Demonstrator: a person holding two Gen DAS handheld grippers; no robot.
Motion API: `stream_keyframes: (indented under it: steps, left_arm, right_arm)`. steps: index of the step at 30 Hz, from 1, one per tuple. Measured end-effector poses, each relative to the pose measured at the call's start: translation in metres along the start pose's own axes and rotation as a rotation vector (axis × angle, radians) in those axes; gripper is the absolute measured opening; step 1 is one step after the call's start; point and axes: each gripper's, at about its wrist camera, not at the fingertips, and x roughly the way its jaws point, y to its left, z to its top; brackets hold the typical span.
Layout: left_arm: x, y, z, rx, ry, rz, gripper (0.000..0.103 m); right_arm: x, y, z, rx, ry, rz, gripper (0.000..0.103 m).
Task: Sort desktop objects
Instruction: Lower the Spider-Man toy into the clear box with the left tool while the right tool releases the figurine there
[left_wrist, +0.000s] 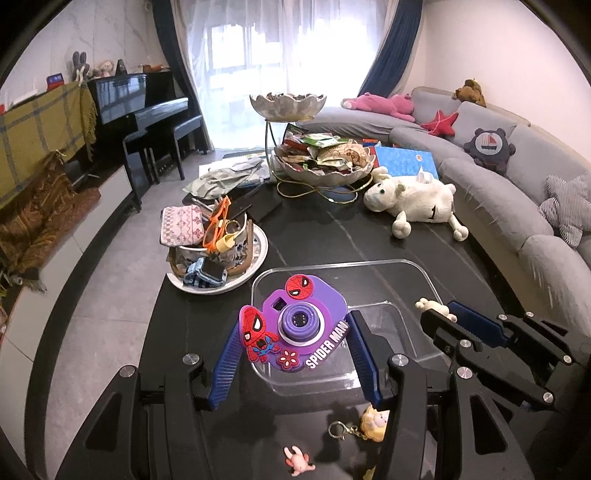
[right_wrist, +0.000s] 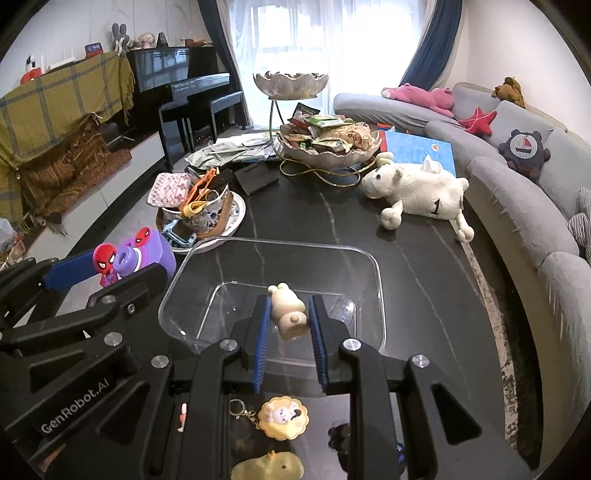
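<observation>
Both loaded: left hand-held gripper (left_wrist: 295, 332) pinches the toy camera (left_wrist: 295, 325), right hand-held gripper (right_wrist: 288, 314) clamps a cream figurine (right_wrist: 289, 314), tub (right_wrist: 380, 280) beneath, half-hidden.

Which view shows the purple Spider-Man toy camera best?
Left wrist. The purple Spider-Man toy camera faces the lens between the left gripper fingers, above the clear plastic bin. Right wrist catches it only side-on at the frame's left edge, partly hidden by that gripper.
</observation>
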Motion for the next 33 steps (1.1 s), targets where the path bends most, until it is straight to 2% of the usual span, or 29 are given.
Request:
stream_keyframes:
  steps: [12,24,33]
  left_arm:
    - [0.037,-0.002,0.020,0.006,0.029,0.025,0.050]
    - [0.097,-0.009,0.020,0.027,0.148,0.018,0.050]
    - [0.126,-0.011,0.010,0.024,0.220,0.005,0.051]
  right_arm:
    - [0.036,-0.008,0.022,-0.020,0.055,-0.007,0.019]
    - [0.091,-0.024,0.017,0.017,0.182,0.009,0.019]
    - [0.119,-0.029,0.006,0.008,0.253,-0.007,0.019]
